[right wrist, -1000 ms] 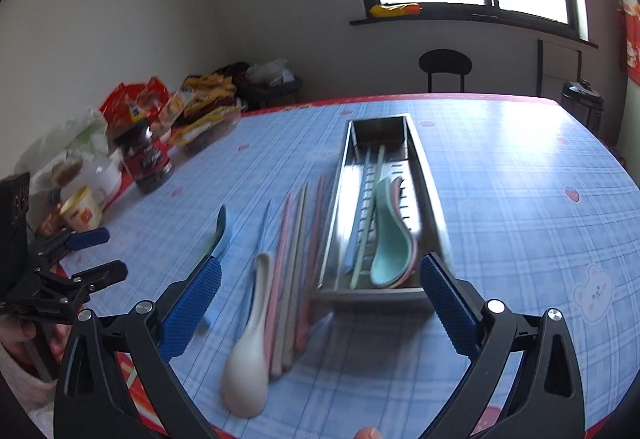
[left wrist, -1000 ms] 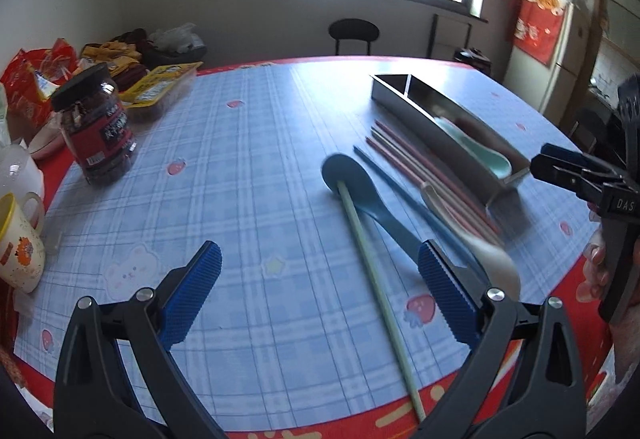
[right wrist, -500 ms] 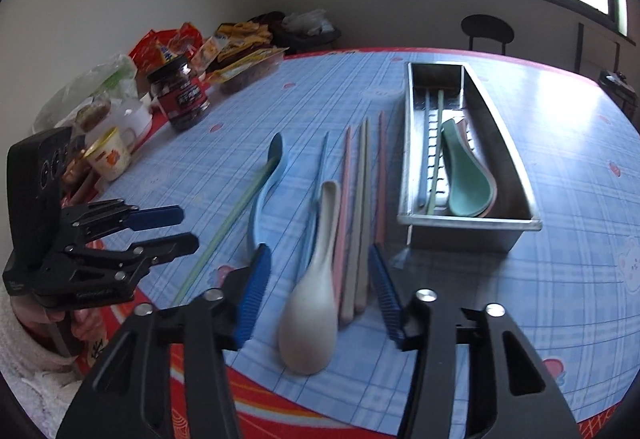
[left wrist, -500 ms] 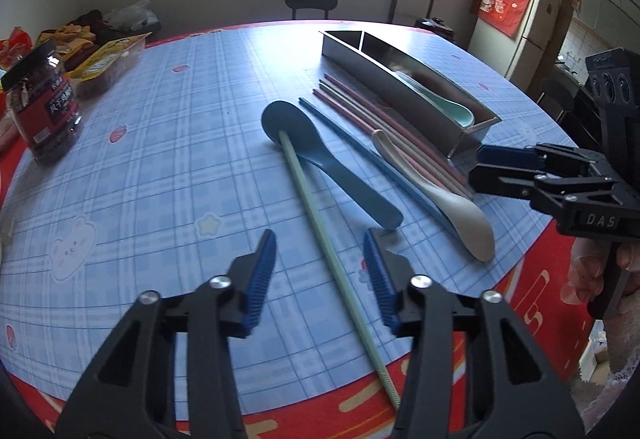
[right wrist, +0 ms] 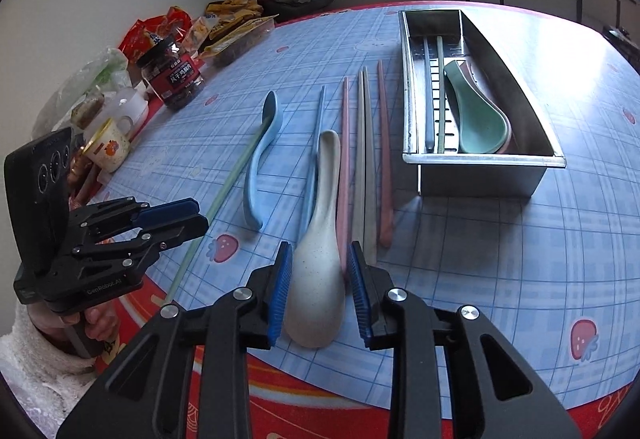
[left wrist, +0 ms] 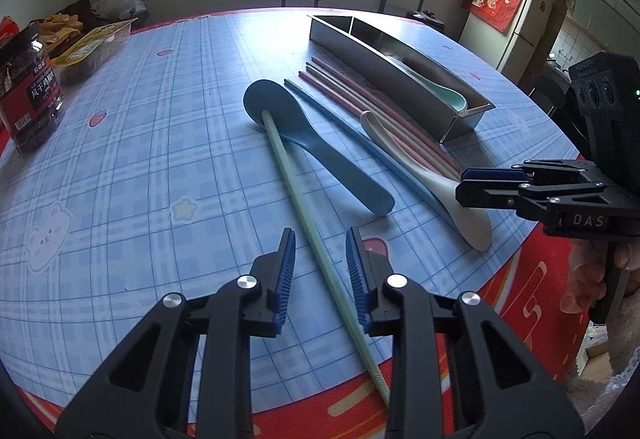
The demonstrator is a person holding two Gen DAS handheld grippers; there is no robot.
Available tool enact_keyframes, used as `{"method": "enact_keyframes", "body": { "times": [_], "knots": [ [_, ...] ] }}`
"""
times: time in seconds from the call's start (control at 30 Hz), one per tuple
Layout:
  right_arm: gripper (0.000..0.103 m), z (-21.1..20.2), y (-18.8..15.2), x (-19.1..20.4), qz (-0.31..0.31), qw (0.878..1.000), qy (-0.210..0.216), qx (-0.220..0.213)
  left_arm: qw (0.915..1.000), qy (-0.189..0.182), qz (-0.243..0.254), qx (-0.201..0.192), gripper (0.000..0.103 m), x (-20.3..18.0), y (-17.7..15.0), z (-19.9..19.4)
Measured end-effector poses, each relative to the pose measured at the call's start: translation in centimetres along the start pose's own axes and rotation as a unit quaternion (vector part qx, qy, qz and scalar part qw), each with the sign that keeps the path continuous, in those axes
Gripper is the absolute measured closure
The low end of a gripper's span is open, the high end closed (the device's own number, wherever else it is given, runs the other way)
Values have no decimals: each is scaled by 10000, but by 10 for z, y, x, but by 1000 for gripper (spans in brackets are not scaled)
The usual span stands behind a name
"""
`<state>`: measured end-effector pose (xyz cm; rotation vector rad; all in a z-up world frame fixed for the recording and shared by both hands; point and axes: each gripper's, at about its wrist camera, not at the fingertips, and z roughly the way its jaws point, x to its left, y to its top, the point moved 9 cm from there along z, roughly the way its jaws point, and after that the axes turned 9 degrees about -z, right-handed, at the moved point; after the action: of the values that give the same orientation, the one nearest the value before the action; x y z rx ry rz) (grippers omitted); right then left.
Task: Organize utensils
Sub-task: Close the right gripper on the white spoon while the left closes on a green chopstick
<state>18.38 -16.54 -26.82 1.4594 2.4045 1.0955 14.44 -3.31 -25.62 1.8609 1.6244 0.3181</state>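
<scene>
On the checked surface [left wrist: 132, 159] we are straddling, tongs apart, a thin, light green chopstick [left wrist: 304, 215] with left tongs [left wrist: 320, 263] and a smooth, chip-prone white spoon [right wrist: 318, 275] with right tongs [right wrist: 320, 279].

Ahead of the right claw [right wrist: 319, 289], the pink spoon [right wrist: 507, 137] lies almost wholly hidden under the green spoon [right wrist: 474, 119]. Left of it, the jar [right wrist: 172, 77] label's small print is unreadable. The left claw [left wrist: 320, 273] covers part of the green chopstick [left wrist: 304, 199].
</scene>
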Motion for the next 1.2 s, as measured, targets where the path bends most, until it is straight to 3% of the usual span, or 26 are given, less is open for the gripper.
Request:
{"method": "enact_keyframes", "body": {
  "times": [0.4,0.57,0.7,0.87,1.2],
  "knots": [
    [72,3,-10,-2,515,9975,457,125,9999,-113,-36,61,79,0,-4,3],
    [74,3,-9,-2,540,9977,398,114,9998,-138,-86,61,79,0,-4,3],
    [76,1,-5,3,277,9995,115,61,9999,-121,-74,61,79,1,-4,4],
    [88,-5,6,15,-130,9999,-44,-12,9998,-133,-97,59,79,1,-3,4],
    [89,11,10,27,-377,9990,-64,225,9994,-225,-237,63,79,5,-4,3]
  ]
}}
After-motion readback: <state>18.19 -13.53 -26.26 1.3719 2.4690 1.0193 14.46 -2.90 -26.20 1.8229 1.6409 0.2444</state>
